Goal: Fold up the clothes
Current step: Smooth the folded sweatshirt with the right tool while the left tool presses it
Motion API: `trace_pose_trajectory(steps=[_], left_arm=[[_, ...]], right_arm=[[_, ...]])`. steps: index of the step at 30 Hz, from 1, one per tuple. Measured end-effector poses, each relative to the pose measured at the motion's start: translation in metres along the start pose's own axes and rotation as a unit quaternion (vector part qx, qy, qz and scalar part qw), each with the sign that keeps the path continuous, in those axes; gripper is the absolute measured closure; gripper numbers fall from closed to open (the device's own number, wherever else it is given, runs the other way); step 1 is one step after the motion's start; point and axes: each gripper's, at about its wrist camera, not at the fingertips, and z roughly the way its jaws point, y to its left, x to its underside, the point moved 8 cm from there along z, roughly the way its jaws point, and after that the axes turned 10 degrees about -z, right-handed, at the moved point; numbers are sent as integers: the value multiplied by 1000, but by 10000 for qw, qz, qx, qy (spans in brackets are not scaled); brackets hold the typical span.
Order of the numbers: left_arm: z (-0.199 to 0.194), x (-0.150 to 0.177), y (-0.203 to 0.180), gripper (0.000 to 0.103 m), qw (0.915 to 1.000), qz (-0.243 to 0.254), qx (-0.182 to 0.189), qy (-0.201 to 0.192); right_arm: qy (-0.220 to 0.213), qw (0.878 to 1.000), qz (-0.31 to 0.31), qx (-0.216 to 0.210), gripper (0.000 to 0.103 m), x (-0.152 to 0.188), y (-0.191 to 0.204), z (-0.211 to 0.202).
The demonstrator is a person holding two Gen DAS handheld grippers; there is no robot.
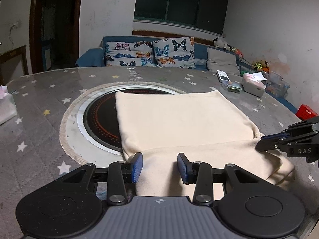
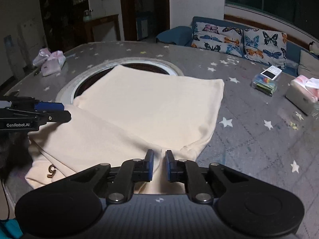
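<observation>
A cream garment [image 1: 179,123] [image 2: 151,103] lies folded on the grey star-print table [image 1: 39,119], partly over a round black inset [image 1: 99,119]. A narrower folded part runs along its near side. My left gripper [image 1: 159,164] stands open at that near edge, with cloth lying between its blue pads [image 1: 137,165] and nothing pressed. In the right wrist view it [image 2: 59,111] comes in from the left. My right gripper [image 2: 159,163] is shut on a pinched fold at the garment's near right corner; in the left wrist view it [image 1: 263,141] shows at the right. A small brown emblem [image 2: 51,170] marks the lower left corner.
At the table's far right are a tissue box [image 1: 253,85], a white remote [image 1: 223,75] and a small clear box [image 1: 232,86]. A red box [image 1: 306,112] sits past the right edge. Pink bags [image 2: 49,61] lie at the far left. A sofa with butterfly cushions [image 1: 149,53] stands behind.
</observation>
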Motion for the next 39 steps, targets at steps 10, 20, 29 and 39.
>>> trace_pose_trajectory(steps=[10, 20, 29, 39], left_arm=[[-21, 19, -30, 62, 9973, 551, 473, 70], [-31, 45, -12, 60, 9962, 828, 180, 217], [-69, 61, -25, 53, 9811, 1870, 454, 186], [-61, 86, -60, 53, 9538, 2928, 671, -112]], right_arm=[[96, 9958, -700, -583, 89, 8, 34, -16], [271, 9954, -759, -525, 89, 31, 35, -25], [183, 9939, -996, -433, 78, 27, 32, -45], [365, 9819, -1801, -447, 55, 41, 48, -62]])
